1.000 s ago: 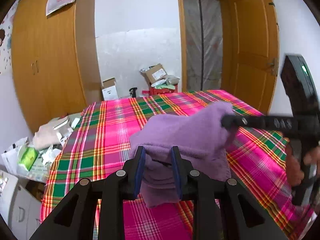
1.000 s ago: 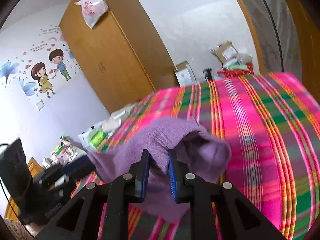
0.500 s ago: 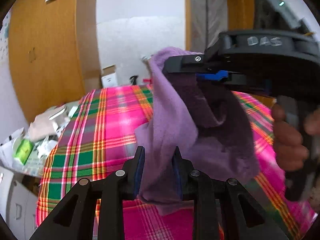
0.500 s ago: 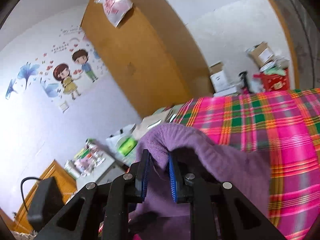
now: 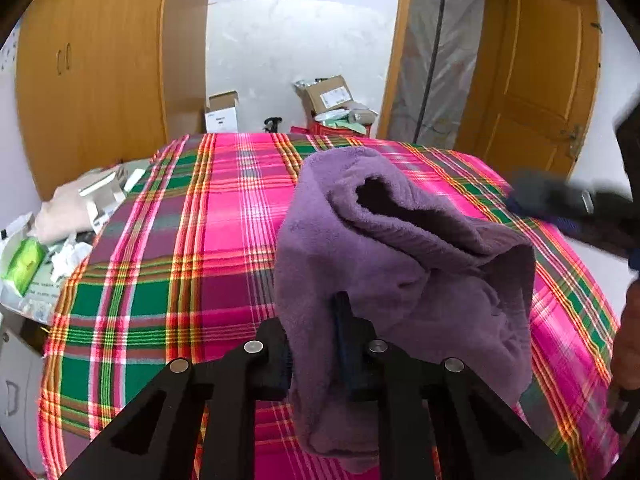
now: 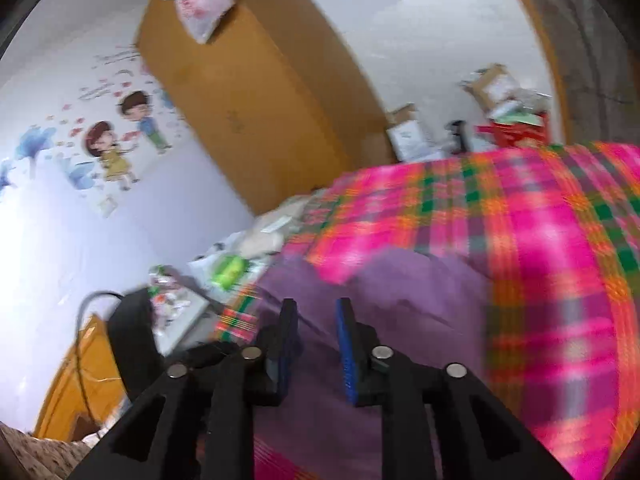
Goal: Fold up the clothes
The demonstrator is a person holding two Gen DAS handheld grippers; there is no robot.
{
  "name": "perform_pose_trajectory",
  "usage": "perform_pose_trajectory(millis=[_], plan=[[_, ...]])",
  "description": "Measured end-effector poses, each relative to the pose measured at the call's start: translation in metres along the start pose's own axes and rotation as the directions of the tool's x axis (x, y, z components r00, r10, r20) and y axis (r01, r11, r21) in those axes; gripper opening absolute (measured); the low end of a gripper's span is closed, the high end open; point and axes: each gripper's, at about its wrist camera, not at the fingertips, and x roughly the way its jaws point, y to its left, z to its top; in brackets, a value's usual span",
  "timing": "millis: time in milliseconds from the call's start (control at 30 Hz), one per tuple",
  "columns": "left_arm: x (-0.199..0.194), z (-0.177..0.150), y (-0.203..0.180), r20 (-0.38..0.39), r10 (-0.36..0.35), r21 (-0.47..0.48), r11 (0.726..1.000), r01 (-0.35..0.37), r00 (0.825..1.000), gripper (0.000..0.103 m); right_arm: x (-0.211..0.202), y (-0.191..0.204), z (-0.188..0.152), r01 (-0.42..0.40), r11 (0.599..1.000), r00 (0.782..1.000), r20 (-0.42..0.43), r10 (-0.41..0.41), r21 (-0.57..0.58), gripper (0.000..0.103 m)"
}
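My left gripper [image 5: 316, 344] has its jaws clamped on a fold of the purple towel [image 5: 400, 264]; the cloth drapes over the left finger and hangs down between and below both fingers. From there the towel bunches up in a thick, rumpled heap with a dark hollow near its top, lying on the bed [image 5: 168, 248], which is covered in a pink, green and orange plaid spread. In the left wrist view, my right gripper [image 5: 576, 208] shows as a dark blur at the right edge, apart from the towel, with part of a hand [image 5: 628, 340] below it.

From the right wrist view, my right gripper [image 6: 316, 344] has its jaws parted with nothing between them; the purple towel [image 6: 400, 296] lies just beyond and beneath the fingertips, blurred. The plaid bed [image 6: 540, 240] rises behind it.

Beyond the bed stand a tall wooden wardrobe [image 5: 92, 68], cardboard boxes [image 5: 324, 96] against the white wall, and a wooden door [image 5: 544, 76]. Cartoon wall stickers [image 6: 120, 136] show on the left wall.
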Motion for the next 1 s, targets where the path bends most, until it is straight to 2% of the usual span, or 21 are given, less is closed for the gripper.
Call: perform_pose_trajectory(millis=[67,167,233,333,400,433,467,500,633,800,900,1000], plan=[[0.002,0.002,0.007,0.003,-0.002,-0.025,1.0,0.002,1.0,0.012,-0.008,-0.022,-0.013,0.054,0.997,0.999,-0.008,-0.053,0.053,0.031],[0.0,-0.001,0.014,0.009,0.032,-0.048,0.998,-0.031,0.999,0.009,-0.013,-0.055,-0.034,0.145,0.977,0.989,-0.048,-0.139,0.157,0.038],[-0.001,-0.002,0.017,0.006,0.041,-0.063,0.997,-0.041,0.999,0.009,-0.006,-0.073,-0.047,0.132,0.961,0.989,-0.103,-0.11,0.245,0.039],[-0.002,-0.002,0.021,0.005,0.048,-0.073,0.996,-0.048,0.999,0.009,0.008,-0.084,-0.054,0.042,0.949,0.992,-0.127,-0.002,0.313,0.04],[-0.003,-0.002,0.023,0.009,0.054,-0.073,0.996,-0.053,0.998,0.009,0.015,-0.082,-0.051,0.001,0.949,0.994,-0.107,0.034,0.315,0.041],[-0.004,-0.002,0.024,0.01,0.057,-0.075,0.996,-0.057,0.998,0.008,0.017,-0.079,-0.048,-0.003,0.953,0.994,-0.1,0.035,0.304,0.038],[-0.006,-0.004,0.026,0.009,0.061,-0.079,0.995,-0.06,0.998,0.008,0.018,-0.076,-0.044,-0.003,0.957,0.995,-0.094,0.031,0.291,0.022],[-0.008,-0.004,0.028,0.008,0.064,-0.082,0.995,-0.063,0.998,0.008,0.018,-0.069,-0.037,0.007,0.968,0.997,-0.077,0.013,0.253,0.009],[-0.014,-0.004,0.034,0.014,0.069,-0.092,0.994,-0.067,0.998,0.008,0.014,-0.036,-0.008,-0.024,0.989,1.0,-0.002,0.025,0.143,0.009],[-0.029,-0.006,0.037,0.049,0.039,-0.12,0.992,-0.033,0.998,0.008,0.037,0.005,0.025,-0.097,0.994,0.995,0.017,0.096,0.056,0.009],[-0.04,-0.01,0.038,0.063,0.014,-0.137,0.991,-0.005,0.998,0.008,0.054,0.024,0.038,-0.153,0.986,0.988,0.01,0.153,0.058,0.009],[-0.051,-0.015,0.039,0.079,-0.017,-0.149,0.988,0.029,0.997,0.014,0.072,0.033,0.046,-0.199,0.977,0.98,-0.005,0.2,0.075,0.01]])
